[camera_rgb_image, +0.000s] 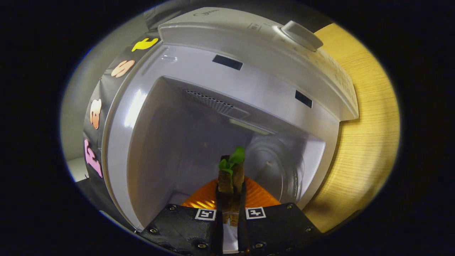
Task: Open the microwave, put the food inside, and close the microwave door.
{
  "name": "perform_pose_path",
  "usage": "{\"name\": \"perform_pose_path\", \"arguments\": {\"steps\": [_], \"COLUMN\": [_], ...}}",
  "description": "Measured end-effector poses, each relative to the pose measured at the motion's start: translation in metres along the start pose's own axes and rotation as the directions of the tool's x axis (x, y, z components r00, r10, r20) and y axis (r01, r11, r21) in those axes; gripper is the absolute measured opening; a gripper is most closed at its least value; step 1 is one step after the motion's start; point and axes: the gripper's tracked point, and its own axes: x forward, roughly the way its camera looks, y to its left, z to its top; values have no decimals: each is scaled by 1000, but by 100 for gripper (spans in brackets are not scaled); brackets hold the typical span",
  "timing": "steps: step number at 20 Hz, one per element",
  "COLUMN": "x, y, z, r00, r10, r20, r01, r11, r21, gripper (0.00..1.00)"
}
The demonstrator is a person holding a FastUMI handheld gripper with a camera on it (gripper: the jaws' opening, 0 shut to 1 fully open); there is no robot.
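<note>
Your jaws clamp the food point(231, 177) inside the open microwave point(249, 46); release it, withdraw, then close the door.

The claw point(230, 199) is tilted sideways, its two fingers point(218, 209) closed nearly together, pinching.

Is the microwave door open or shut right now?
Open. The microwave shows its bare cavity and glass turntable straight ahead, nothing covering them. The gripper is shut on the food at its mouth.
</note>
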Motion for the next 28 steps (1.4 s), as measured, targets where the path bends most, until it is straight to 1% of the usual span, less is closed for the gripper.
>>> {"name": "perform_pose_path", "arguments": {"steps": [2, 4, 5, 6, 7, 8, 9, 10, 11, 14, 15, 17, 19, 22, 23, 25, 28], "x": [4, 7, 8, 8, 3, 2, 0, 0, 0, -3, -5, -12, -23, -46, -53, -70, -104], "y": [-5, -14, -20, -21, -21, -23, -23, -24, -25, -29, -30, -25, -20, -11, -12, -8, -2], "z": [-3, -1, 0, 1, 1, 5, 9, 13, 16, 25, 32, 42, 49, 56, 60, 62, 63], "r00": [999, 999, 997, 998, 998, 997, 997, 996, 996, 993, 993, 994, 995, 998, 998, 998, 996], "r10": [-30, -52, -72, -70, -67, -78, -77, -85, -92, -113, -121, -110, -101, -70, -66, -45, -14], "r20": [14, 11, 7, 0, -10, -6, -12, -16, -15, -16, 3, 19, 19, -5, -13, -45, -90], "r01": [30, 52, 73, 69, 64, 76, 73, 79, 86, 102, 114, 107, 96, 51, 41, 1, -57], "r11": [999, 997, 993, 988, 982, 975, 973, 971, 967, 944, 926, 895, 845, 768, 751, 729, 673], "r21": [-40, -54, -88, -135, -176, -208, -217, -226, -241, -314, -359, -433, -526, -639, -659, -684, -738], "gripper": [17, 22, 28, 34, 37, 40, 45, 47, 59, 59, 59, 60, 60, 59, 60, 60, 60]}}
